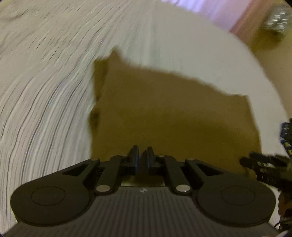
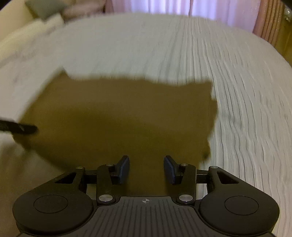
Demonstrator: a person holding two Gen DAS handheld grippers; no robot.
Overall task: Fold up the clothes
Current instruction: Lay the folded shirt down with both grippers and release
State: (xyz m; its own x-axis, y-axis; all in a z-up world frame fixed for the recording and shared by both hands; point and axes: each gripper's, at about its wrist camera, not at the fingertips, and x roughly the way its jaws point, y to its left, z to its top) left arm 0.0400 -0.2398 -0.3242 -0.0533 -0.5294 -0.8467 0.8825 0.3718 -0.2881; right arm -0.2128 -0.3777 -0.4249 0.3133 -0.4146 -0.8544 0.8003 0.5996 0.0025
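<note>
A brown garment (image 1: 164,109) lies spread flat on a white ribbed bedspread (image 1: 45,91). My left gripper (image 1: 142,155) hovers over its near edge with the fingers drawn almost together, only a thin slit between them. No cloth shows in that slit. In the right wrist view the same garment (image 2: 118,113) fills the middle. Over its near edge my right gripper (image 2: 146,164) stands open, with cloth showing beneath the gap and the pads not pressing on it. Each gripper shows at the edge of the other's view: the right gripper (image 1: 264,164), the left gripper (image 2: 18,127). Both views are motion-blurred.
The bedspread (image 2: 182,45) stretches around the garment on all sides. Pillows (image 2: 45,11) lie at the far left of the bed. Pink curtains (image 2: 164,7) hang behind it. A patterned sleeve (image 1: 285,136) shows at the right edge of the left wrist view.
</note>
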